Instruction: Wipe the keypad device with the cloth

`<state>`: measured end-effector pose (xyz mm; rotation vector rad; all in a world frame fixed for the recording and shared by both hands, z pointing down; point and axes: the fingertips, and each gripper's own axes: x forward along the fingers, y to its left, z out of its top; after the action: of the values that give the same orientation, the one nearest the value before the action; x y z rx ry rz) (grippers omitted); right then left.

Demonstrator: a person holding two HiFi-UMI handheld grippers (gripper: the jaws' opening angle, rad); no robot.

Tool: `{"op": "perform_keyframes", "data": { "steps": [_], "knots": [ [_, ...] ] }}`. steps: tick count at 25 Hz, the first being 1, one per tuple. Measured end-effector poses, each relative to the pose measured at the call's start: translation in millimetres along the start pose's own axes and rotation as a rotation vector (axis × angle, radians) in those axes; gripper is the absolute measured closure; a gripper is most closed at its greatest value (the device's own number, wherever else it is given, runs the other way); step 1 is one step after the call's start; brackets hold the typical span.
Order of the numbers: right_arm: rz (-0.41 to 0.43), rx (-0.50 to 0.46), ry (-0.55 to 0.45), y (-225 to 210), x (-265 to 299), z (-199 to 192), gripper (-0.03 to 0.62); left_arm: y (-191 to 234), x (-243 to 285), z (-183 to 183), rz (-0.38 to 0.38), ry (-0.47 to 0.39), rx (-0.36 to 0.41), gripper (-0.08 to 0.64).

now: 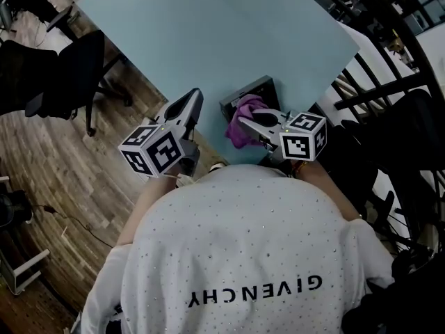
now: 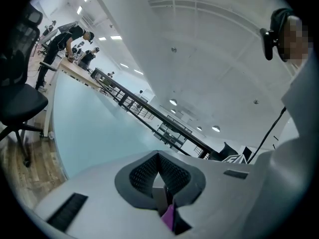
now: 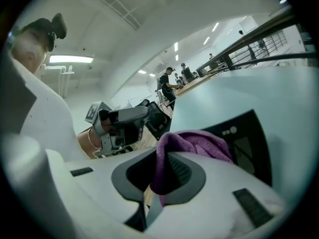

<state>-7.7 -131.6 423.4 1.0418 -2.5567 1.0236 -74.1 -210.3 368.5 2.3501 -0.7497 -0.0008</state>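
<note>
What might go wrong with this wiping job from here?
1. The keypad device sits right at the table's near edge, and the left gripper is off to its side, not steadying it. A wipe could push it off.
2. The right gripper pinches only a fold of the bunched purple cloth, so it might slip out.

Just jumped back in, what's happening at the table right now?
A person works two handheld grippers at the near edge of the table. The right gripper is shut on the purple cloth, holding it bunched over the black keypad device. The left gripper hangs off to the device's left, fingers together, apart from it.
</note>
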Motion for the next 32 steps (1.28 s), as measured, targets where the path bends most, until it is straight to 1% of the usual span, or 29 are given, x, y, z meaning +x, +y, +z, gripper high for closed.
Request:
{"op": "perform_keyframes", "data": {
  "steps": [3, 5, 10, 15, 18, 25, 29, 32],
  "knots": [
    [0.014, 0.022, 0.051, 4.9, 5.7, -18.7, 0.566, -3.5, -1.6, -4.6, -0.008, 0.005, 0.003, 0.56],
    [0.014, 0.025, 0.071, 4.3, 9.2, -24.0, 0.566, -3.3, -2.6, -7.5, -0.003, 0.009, 0.006, 0.56],
    [-0.007, 0.046, 0.072, -4.8, 11.0, -23.2, 0.566, 2.8, -6.5, -17.3, 0.013, 0.021, -0.02, 0.56],
    [-0.008, 0.026, 0.089, -10.4, 4.9, -20.9, 0.566, 6.7, -9.1, -14.7, 0.022, 0.002, -0.03, 0.56],
    [-0.013, 0.035, 0.083, -17.3, -1.2, -20.8, 0.566, 8.9, -7.4, -14.0, 0.027, 0.002, -0.031, 0.56],
    [-0.076, 0.075, 0.045, -49.9, -24.8, -18.9, 0.566, 4.3, 3.9, -25.6, 0.043, 0.023, -0.028, 0.56],
    [-0.058, 0.102, 0.027, -59.4, -30.1, -14.4, 0.566, -5.4, 6.9, -35.9, 0.052, 0.039, -0.027, 0.56],
    [-0.029, 0.095, 0.043, -61.9, -32.7, -16.0, 0.566, -11.1, 2.3, -43.0, 0.081, 0.042, -0.029, 0.56]
  ]
}}
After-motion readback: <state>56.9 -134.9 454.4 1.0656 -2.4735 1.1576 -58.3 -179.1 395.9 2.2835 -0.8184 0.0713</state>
